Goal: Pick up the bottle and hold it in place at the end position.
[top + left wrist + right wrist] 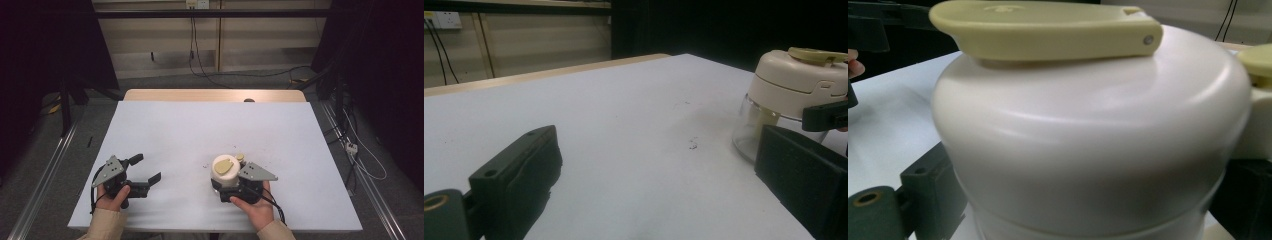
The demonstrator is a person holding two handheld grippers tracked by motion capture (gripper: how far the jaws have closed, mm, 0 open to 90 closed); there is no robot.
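My right gripper [226, 186] is wrapped around the chopper [225, 171], a cream-domed thing with a clear bowl under it, standing upright on the white table [210, 135] at the near side, right of centre. In the right gripper view the dome [1088, 150] sits squarely between my jaws, one dark pad low on each side, so I judge they are clamped against its body; the actual contact is hidden behind the curve, mind. I'm holding it low because that keeps the base from skating on the smooth top.

The yellowish handle [1048, 32] lies flat across the crown, untouched, with a small knob [240, 158] of the same colour just beside it.

My left gripper [142, 172] rests on the table well apart from the chopper, jaws spread wide and pointed toward it (nothing between them but bare tabletop). From the left gripper view the chopper [794, 95] stands off to one side. That's deliberate, I'd say: one hand anchors, the other is free to come in for the handle on top.
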